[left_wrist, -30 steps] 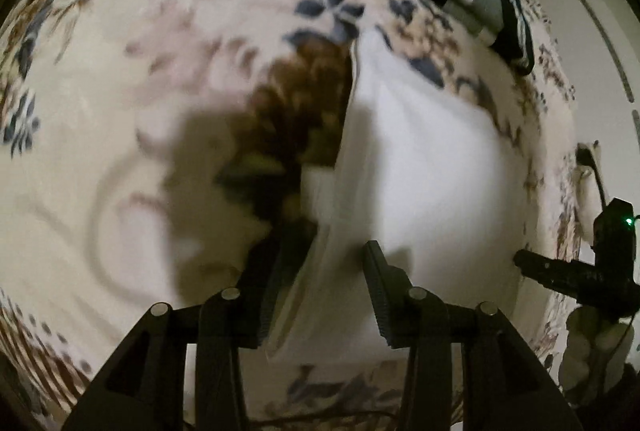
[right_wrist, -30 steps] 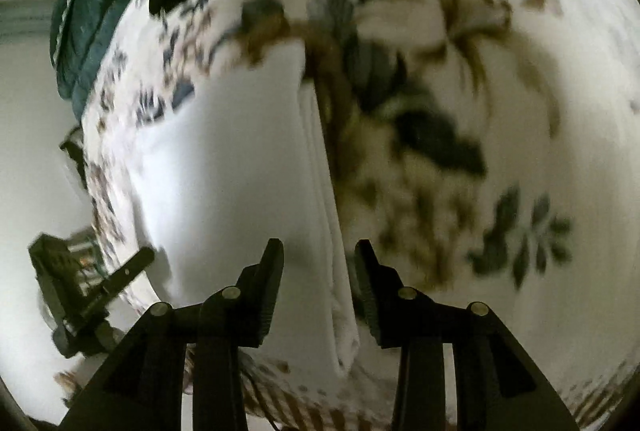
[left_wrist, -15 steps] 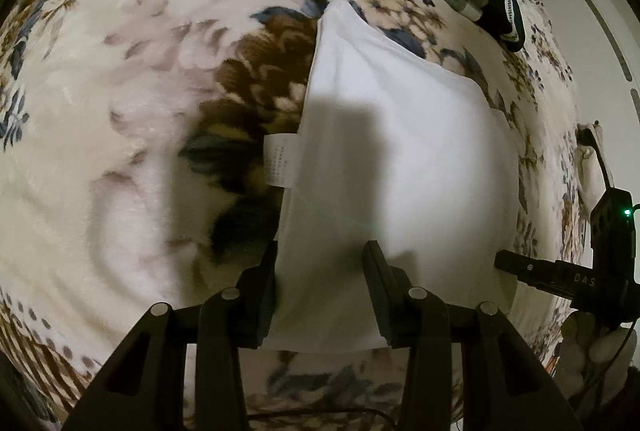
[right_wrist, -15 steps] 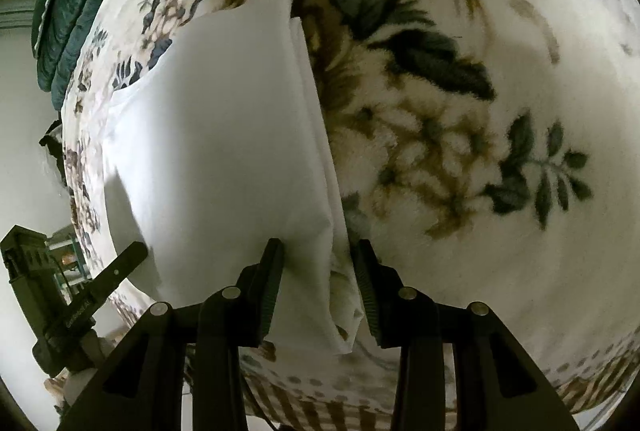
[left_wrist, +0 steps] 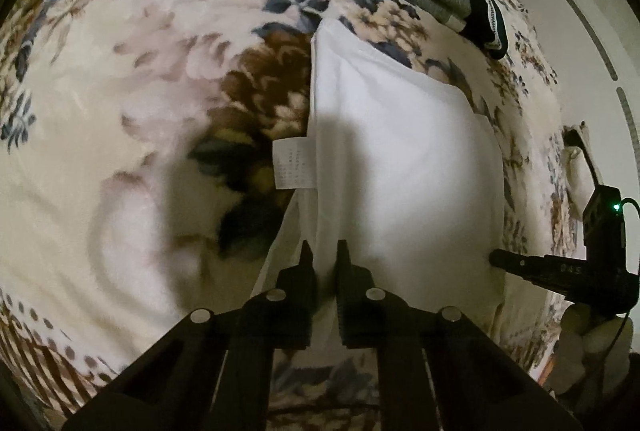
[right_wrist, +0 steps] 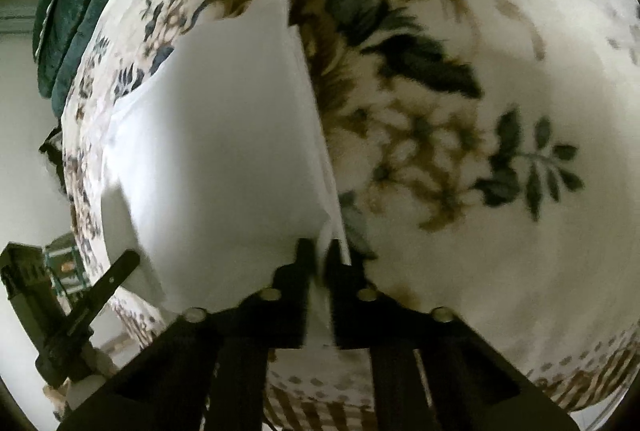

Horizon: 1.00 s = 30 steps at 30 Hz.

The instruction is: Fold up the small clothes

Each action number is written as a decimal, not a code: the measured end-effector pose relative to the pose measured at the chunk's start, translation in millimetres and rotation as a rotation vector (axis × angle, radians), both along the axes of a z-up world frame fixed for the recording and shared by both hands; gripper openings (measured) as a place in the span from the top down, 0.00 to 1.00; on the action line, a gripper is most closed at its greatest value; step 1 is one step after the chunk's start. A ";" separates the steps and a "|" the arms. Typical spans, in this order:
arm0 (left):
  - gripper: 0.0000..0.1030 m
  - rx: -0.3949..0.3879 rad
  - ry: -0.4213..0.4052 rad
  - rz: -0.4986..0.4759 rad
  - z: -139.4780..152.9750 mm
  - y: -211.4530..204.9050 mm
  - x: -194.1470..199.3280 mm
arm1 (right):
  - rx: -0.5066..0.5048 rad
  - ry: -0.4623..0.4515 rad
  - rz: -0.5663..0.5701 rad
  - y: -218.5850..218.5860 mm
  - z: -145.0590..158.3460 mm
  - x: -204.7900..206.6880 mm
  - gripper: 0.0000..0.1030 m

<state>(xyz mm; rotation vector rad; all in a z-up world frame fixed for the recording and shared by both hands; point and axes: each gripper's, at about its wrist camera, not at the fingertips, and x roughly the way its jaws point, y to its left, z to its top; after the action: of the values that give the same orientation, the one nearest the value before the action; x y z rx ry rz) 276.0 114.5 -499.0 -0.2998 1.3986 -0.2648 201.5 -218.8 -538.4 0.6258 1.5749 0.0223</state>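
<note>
Careful: each hand-held gripper, left (left_wrist: 322,259) and right (right_wrist: 316,255), pinches a near corner of the white folded cloth garment (left_wrist: 400,159) on the floral plush blanket (left_wrist: 140,71); uneven lifting could spill its loose layers

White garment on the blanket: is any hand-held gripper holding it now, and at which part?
Both. The left hand-held gripper pinches the white garment at its near left corner; the right hand-held gripper pinches its near right corner.
</note>
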 end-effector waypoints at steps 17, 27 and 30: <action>0.61 -0.269 0.018 0.071 -24.4 16.7 126.7 | 0.215 -0.046 -0.254 -58.3 -25.5 82.5 0.61; 0.95 -0.289 0.002 0.083 -34.3 19.4 136.6 | 0.181 -0.149 -0.224 -46.8 -18.2 122.0 0.97; 0.83 -0.359 0.072 0.079 -34.2 29.2 130.9 | 0.223 -0.086 -0.207 -47.7 -25.4 115.8 0.78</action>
<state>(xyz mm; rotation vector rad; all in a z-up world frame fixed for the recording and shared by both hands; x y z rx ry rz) 406.9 143.7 -533.2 -0.6651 1.4027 -0.4443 317.3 -266.5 -563.8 0.9484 1.4293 0.0700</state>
